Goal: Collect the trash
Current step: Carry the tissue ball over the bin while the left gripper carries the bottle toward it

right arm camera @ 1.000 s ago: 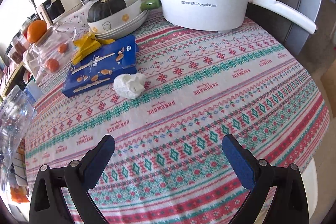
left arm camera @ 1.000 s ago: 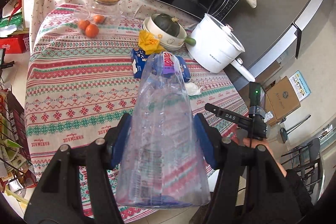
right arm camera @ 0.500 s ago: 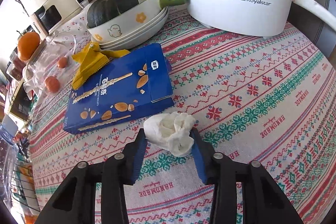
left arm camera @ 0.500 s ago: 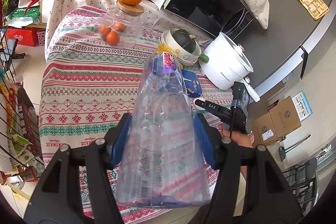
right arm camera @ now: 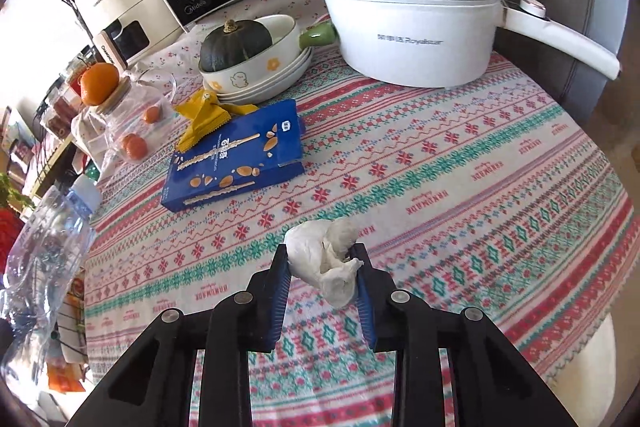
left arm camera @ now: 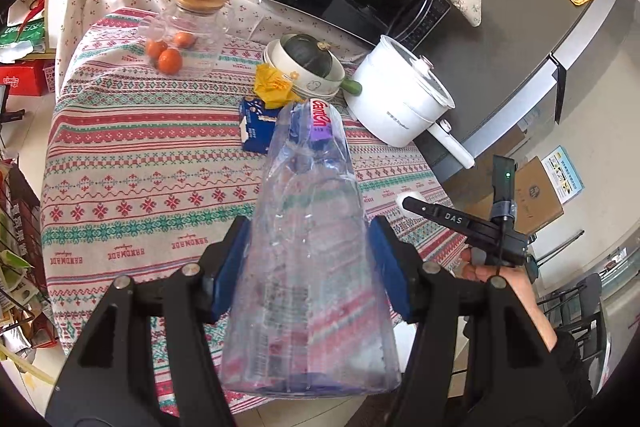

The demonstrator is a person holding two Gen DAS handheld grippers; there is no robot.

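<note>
Currently right gripper (right arm camera: pixel 322 269) has just been closing, and its pads now pinch the crumpled tissue wad (right arm camera: pixel 326 259), clear of the tablecloth (right arm camera: pixel 460 163); left gripper (left arm camera: pixel 308 267) is about half open, clamped across the empty plastic bottle (left arm camera: pixel 310 267). Both items look very light: the tissue is soft and needs only a light mid-wad pinch, while the thin, crushable, slick bottle wants a mid-body grip. Still on the table, probably trash: one blue snack box (right arm camera: pixel 236 155), one yellow wrapper (right arm camera: pixel 204 119).
</note>
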